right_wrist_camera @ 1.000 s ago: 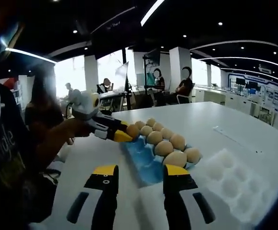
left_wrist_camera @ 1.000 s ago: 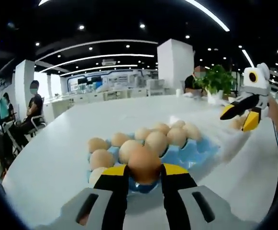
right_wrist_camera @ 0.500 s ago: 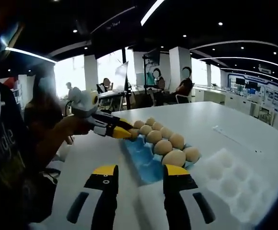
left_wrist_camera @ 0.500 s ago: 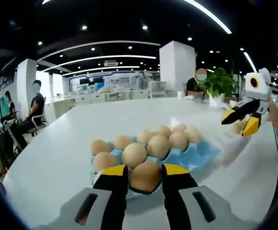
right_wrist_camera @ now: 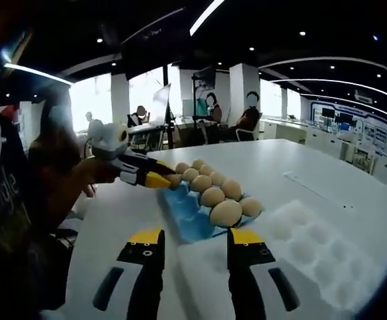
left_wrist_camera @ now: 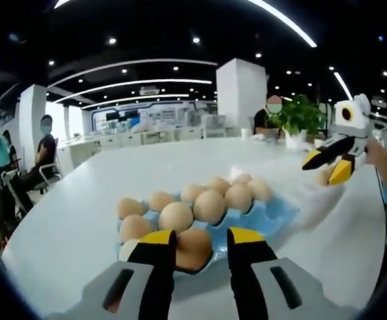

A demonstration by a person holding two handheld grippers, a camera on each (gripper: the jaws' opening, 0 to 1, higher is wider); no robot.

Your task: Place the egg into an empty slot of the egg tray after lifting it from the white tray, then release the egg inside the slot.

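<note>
Egg (left_wrist_camera: 192, 248): brown, sitting low in a near-edge slot of the egg tray (left_wrist_camera: 273, 215), between the yellow tips of your left claw (left_wrist_camera: 200, 241). The left tip touches or nearly touches the shell; on the right a gap shows, so the claw reads as loosened, not clamped. Judged step: release inside the slot, with the egg seated and the cup bearing its weight.

Egg tray: blue, on the white worktop (left_wrist_camera: 66, 227), most slots filled with brown eggs. In the right gripper view the tray (right_wrist_camera: 180, 215) shows bare blue cups on its near side, so empty slots remain.

White tray (right_wrist_camera: 320, 257): moulded, pale, just beside the blue tray. Its cups look empty; a faint shape at its far end cannot be made out.

Right claw (right_wrist_camera: 196, 241): jaws apart, holding nothing, hovering above the near corner of the white tray, likely parked there for the next pick. From the left gripper view it (left_wrist_camera: 328, 165) hangs above the worktop, well apart from the egg.

Advice: widen the left claw fully before you draw back, so neither tip drags the shell or knocks its neighbours.

Surroundings: seated people, a potted plant (left_wrist_camera: 298, 117), ceiling lights.
</note>
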